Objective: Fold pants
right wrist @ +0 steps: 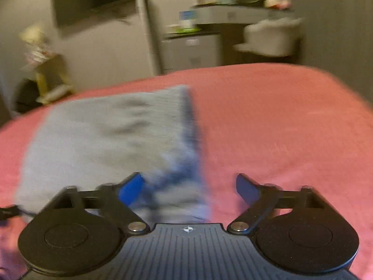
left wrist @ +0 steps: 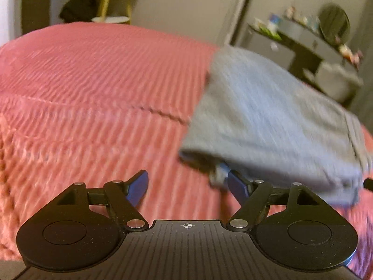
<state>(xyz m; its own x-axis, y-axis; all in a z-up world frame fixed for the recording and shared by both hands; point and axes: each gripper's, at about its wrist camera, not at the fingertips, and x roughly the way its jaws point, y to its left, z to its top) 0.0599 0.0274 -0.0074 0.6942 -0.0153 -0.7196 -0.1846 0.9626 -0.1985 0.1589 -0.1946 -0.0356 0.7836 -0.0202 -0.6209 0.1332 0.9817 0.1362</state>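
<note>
Grey pants [left wrist: 275,126] lay folded in a thick bundle on the pink ribbed bedspread [left wrist: 93,88], off toward two o'clock from the left gripper [left wrist: 188,186], whose blue-padded fingers [left wrist: 139,186] stood wide apart and held nothing. From the right gripper [right wrist: 190,190], fingers [right wrist: 130,191] equally spread and empty, the pants [right wrist: 105,140] sat at about eleven o'clock, the near edge reaching between the fingers. Both views were blurred.
</note>
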